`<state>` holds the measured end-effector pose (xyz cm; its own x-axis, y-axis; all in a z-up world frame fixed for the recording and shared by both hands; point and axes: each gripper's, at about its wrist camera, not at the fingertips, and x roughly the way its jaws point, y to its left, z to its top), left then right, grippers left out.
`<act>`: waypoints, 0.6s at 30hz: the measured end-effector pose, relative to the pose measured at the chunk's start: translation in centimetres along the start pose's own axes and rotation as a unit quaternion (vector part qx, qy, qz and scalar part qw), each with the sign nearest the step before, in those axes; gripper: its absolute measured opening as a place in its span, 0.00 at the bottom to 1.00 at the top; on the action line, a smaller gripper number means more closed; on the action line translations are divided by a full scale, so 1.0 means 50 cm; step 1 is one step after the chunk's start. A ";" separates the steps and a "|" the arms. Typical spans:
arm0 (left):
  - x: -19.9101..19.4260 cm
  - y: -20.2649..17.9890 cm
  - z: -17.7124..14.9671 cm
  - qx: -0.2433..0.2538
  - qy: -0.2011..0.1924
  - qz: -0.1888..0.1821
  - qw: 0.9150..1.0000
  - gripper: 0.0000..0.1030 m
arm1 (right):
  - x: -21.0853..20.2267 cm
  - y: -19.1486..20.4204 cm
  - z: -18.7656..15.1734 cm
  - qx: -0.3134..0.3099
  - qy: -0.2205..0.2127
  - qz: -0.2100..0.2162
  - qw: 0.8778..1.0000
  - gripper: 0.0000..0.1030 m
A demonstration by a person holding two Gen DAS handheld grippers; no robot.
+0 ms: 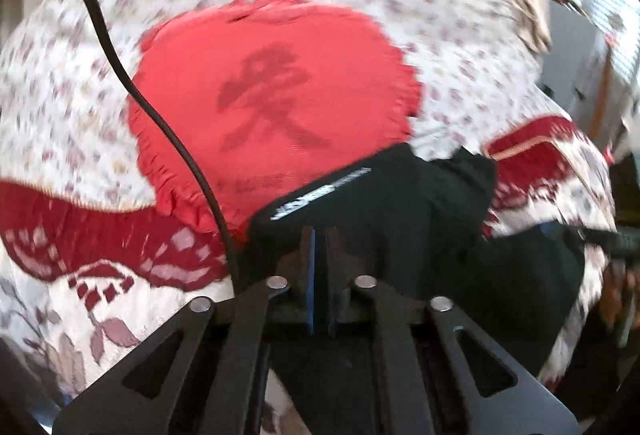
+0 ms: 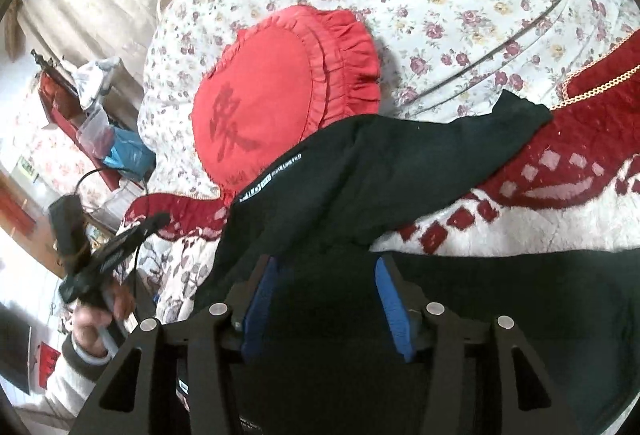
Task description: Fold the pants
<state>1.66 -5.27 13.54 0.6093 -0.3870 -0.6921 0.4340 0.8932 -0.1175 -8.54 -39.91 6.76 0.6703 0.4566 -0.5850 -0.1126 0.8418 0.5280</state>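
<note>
Beside the cushion (image 2: pixel 260 103), we are holding the right gripper (image 2: pixel 324 299) apart over soft, limp pants (image 2: pixel 360 175), the left gripper (image 1: pixel 320 275) pressed together, seemingly empty.

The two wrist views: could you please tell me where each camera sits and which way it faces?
Left wrist: on the left gripper, looking along its closed fingers over the black pants to the red cushion on the floral bedspread; motion-blurred.
Right wrist: on the right gripper, looking along its open fingers over the pants at the cushion; the left hand and left gripper show at lower left.
Shared: pants, cushion, bedspread.
</note>
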 end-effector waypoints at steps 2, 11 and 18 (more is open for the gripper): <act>0.041 0.016 0.003 -0.005 0.019 0.012 1.000 0.50 | 0.011 -0.005 -0.003 -0.003 0.008 0.000 1.000 0.49; 0.238 0.098 0.000 -0.047 0.116 -0.001 0.992 0.67 | 0.083 -0.038 -0.004 0.008 0.043 -0.007 0.999 0.49; 0.282 0.055 0.023 -0.031 0.108 -0.065 0.992 0.48 | 0.091 -0.055 0.008 0.009 0.046 -0.016 0.999 0.49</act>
<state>12.19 -8.53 4.28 0.3917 -0.4477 -0.8039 0.4530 0.8543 -0.2550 -4.88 -40.26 2.87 0.6030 0.4542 -0.6558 -0.0774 0.8515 0.5186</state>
